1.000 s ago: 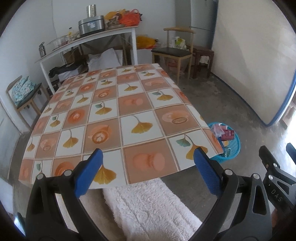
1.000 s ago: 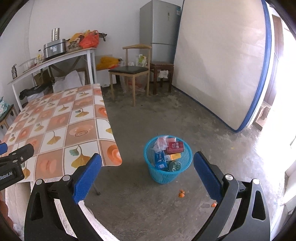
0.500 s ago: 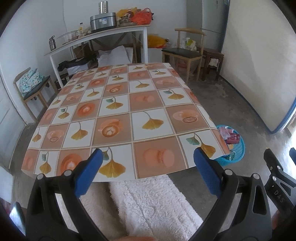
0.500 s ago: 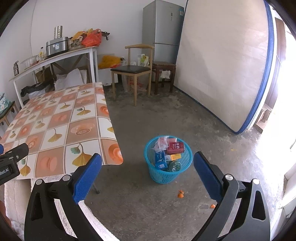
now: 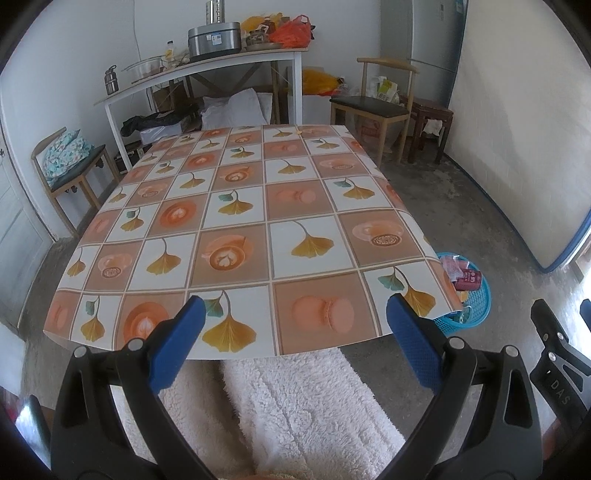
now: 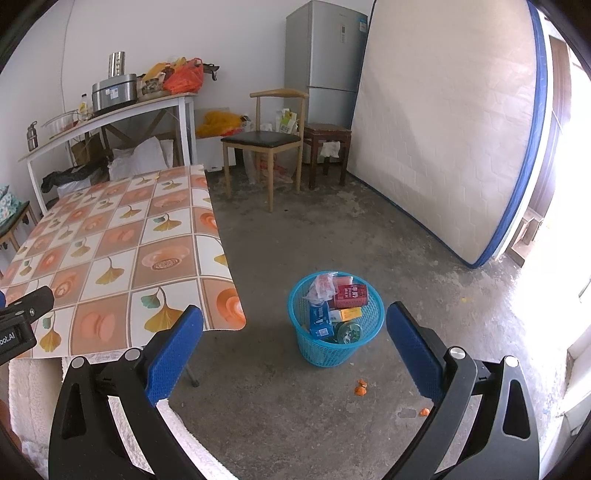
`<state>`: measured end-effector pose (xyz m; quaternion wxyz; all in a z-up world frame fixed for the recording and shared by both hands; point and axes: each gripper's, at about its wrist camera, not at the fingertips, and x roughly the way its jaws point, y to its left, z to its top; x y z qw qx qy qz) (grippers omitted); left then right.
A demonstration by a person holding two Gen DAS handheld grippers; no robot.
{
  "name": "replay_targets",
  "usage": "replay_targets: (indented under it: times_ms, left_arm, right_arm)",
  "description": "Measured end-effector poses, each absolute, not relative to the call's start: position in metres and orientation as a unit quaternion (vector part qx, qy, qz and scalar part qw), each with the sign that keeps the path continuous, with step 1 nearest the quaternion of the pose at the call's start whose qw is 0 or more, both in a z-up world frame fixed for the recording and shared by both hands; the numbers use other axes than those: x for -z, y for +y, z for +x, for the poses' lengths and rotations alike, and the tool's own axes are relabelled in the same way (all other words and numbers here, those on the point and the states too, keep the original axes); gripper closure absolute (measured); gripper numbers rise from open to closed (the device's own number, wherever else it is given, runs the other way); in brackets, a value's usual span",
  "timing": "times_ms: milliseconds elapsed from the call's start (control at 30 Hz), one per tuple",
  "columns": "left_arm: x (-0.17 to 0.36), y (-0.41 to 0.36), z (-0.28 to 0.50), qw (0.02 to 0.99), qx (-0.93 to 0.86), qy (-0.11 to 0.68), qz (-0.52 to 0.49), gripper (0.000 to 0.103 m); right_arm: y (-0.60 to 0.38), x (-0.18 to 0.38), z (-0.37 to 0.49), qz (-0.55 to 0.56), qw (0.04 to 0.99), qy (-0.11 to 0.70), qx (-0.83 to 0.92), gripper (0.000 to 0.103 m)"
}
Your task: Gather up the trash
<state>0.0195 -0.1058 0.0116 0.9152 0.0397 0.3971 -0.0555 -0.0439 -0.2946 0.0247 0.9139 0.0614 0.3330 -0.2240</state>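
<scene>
Left wrist view: the left gripper (image 5: 295, 325) hangs above the near edge of the table (image 5: 243, 221), its blue-padded fingers (image 5: 177, 343) spread wide with nothing between them; a white fleecy cloth (image 5: 295, 406) lies below, under the table edge. The table carries a checked oilcloth of orange cups and ginkgo leaves. At the right of this view part of the right gripper's black frame shows, and past the table's right corner the blue basket (image 5: 476, 295) stands on the floor, half hidden by the cloth's edge. Farther off stand a wooden chair (image 5: 373, 107) with a dark seat, a white side table (image 5: 207, 70) bearing a metal cooker (image 5: 214, 38) and orange bags (image 5: 291, 31), and a second chair at the left wall. Right wrist view: the right gripper (image 6: 295, 332) is likewise released, fingers (image 6: 173, 350) wide apart and empty, held over the concrete floor (image 6: 332, 229). Between and just beyond the fingertips the blue basket (image 6: 332, 350) stands upright, beside the table's corner and apart from it, holding the collected trash: a red carton (image 6: 351, 295), blue packets (image 6: 319, 319), a crumpled wrapper and a green round item. Small orange scraps (image 6: 361, 388) lie on the floor near the basket, outside it. In the distance a mattress (image 6: 443, 140) leans against the wall beside a grey refrigerator (image 6: 325, 62).
</scene>
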Motion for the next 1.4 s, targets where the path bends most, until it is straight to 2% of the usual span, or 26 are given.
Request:
replay_targets:
  times_ms: [1400]
  left_arm:
    - [-0.0075,-0.1129,0.0193,0.911,0.071,0.404,0.05,0.009]
  right_arm:
    - [-0.2993,-0.0253,-0.044,0.063,0.912,0.335,0.227,0.006]
